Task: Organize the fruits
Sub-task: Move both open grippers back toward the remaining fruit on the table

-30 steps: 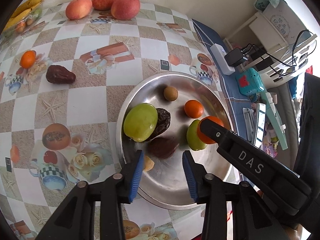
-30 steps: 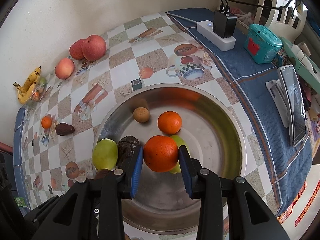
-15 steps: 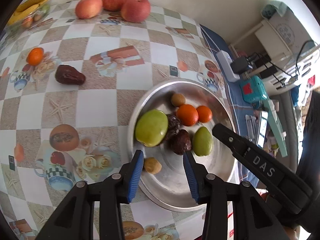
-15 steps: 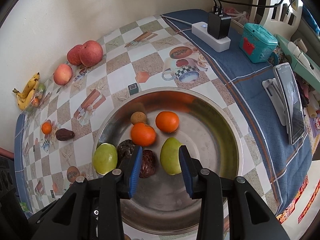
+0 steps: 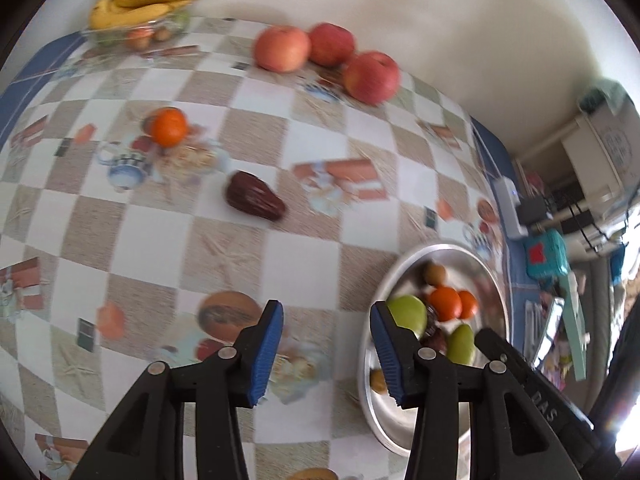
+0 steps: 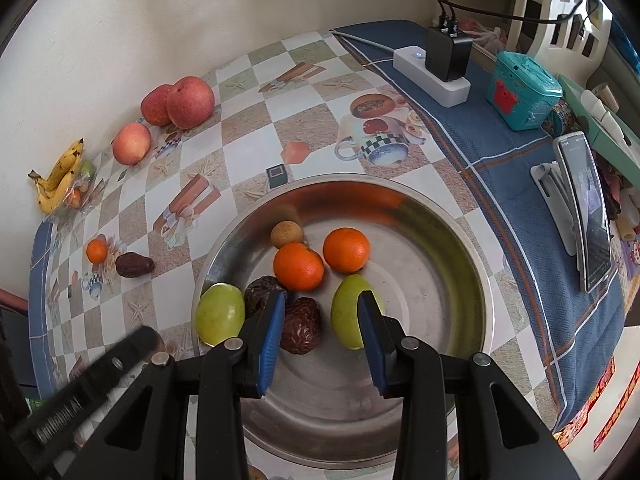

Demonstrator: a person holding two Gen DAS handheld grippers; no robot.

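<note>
A steel bowl (image 6: 452, 240) holds two oranges (image 6: 299, 266), two green fruits (image 6: 220, 313), two dark dates (image 6: 301, 325) and a small brown fruit (image 6: 286, 234). My right gripper (image 6: 322, 338) is open and empty above the bowl's near side. My left gripper (image 5: 326, 354) is open and empty over the tablecloth, left of the bowl (image 5: 390, 280). On the cloth lie a dark date (image 5: 254, 197) and a small orange (image 5: 169, 126). Three apples (image 5: 328, 56) sit by the wall.
Bananas (image 5: 140, 2) lie in a clear bag at the far left corner. A white power strip with a black charger (image 6: 440, 68), a teal box (image 6: 522, 92) and a phone on a stand (image 6: 586, 216) stand on the blue cloth to the right.
My right gripper let the orange go into the bowl and now stands open. My left gripper swung left, away from the bowl, towards the date and orange on the cloth.
</note>
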